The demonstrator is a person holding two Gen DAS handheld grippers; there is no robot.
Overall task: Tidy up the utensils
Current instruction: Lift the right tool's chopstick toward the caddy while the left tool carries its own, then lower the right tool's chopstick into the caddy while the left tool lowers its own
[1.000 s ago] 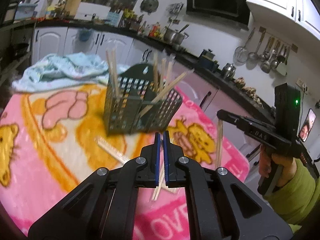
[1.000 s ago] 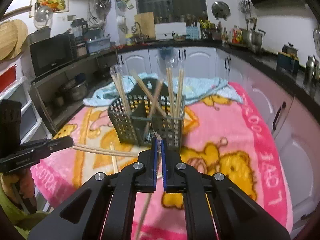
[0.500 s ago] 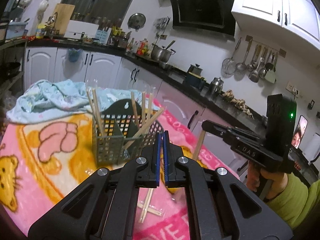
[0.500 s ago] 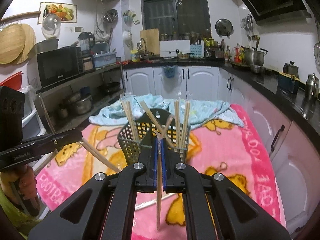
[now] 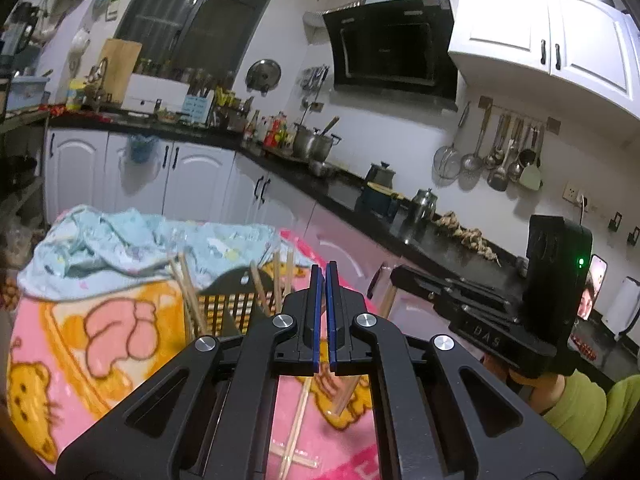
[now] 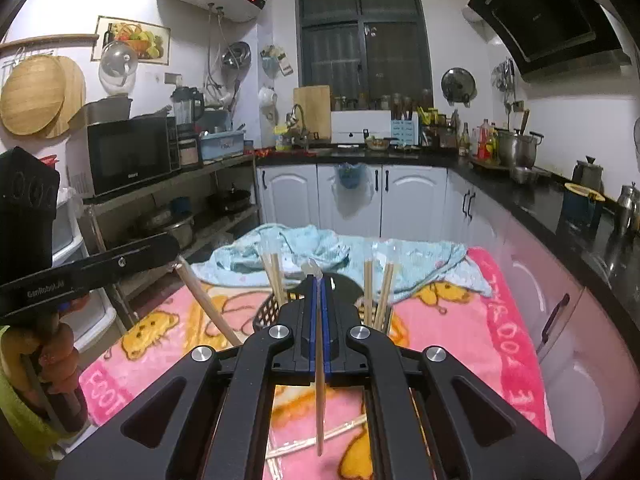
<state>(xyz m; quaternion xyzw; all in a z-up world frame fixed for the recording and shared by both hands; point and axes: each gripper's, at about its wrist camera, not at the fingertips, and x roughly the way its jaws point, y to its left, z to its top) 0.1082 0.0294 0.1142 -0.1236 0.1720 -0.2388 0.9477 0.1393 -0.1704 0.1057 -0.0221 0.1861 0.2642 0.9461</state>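
Now above the pink cartoon-print blanket (image 6: 460, 340): my right gripper (image 6: 320, 284) and left gripper (image 6: 176, 248) each clench one pale wooden chopstick (image 6: 319, 392); dark mesh utensil basket (image 6: 268, 312) ahead, black counter (image 6: 552, 204) beyond blanket's right edge.

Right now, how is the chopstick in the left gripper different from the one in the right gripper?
In the right wrist view, the left chopstick slants, while the right chopstick hangs almost straight down. The left chopstick's lower end is hidden behind the right gripper; the right chopstick's lower end shows, free above the blanket. Both are pale wood, each pinched in a shut gripper.
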